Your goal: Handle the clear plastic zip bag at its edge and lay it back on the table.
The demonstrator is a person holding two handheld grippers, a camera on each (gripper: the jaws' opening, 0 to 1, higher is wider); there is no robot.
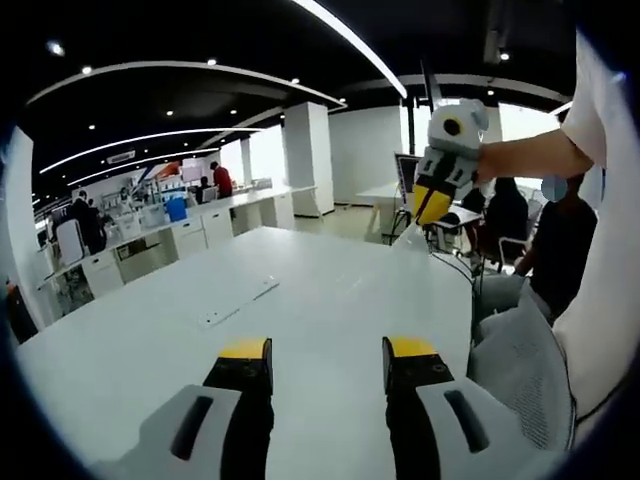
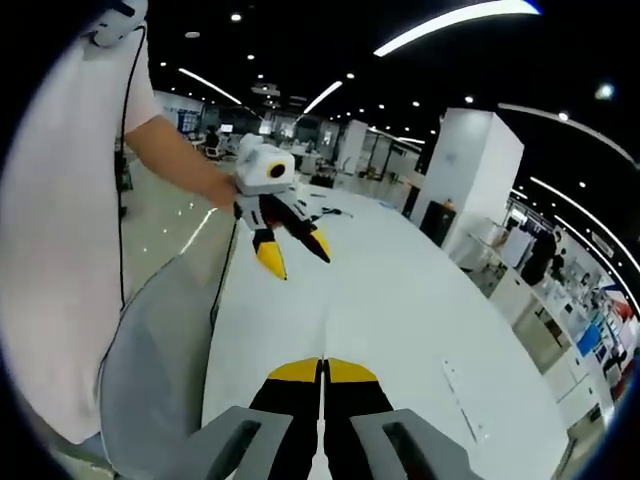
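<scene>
My right gripper [image 1: 430,205] hangs high over the far right side of the white table [image 1: 300,280]. Its yellow-tipped jaws are shut, and a faint clear plastic zip bag [image 1: 408,238] dangles from them by its edge. In the right gripper view the same gripper [image 2: 322,370] shows pressed together, with the bag [image 2: 325,325] seen only as a thin, nearly edge-on sheet. My left gripper [image 1: 328,350] is open low over the table with nothing between its jaws. It also appears in the right gripper view [image 2: 296,252], held out by a hand.
A flat white strip [image 1: 237,302] lies on the tabletop, also seen as a strip [image 2: 462,400]. A grey mesh chair [image 1: 520,360] stands at the table's edge beside the person in a white shirt [image 2: 60,200]. Seated people [image 1: 560,240] and desks lie beyond.
</scene>
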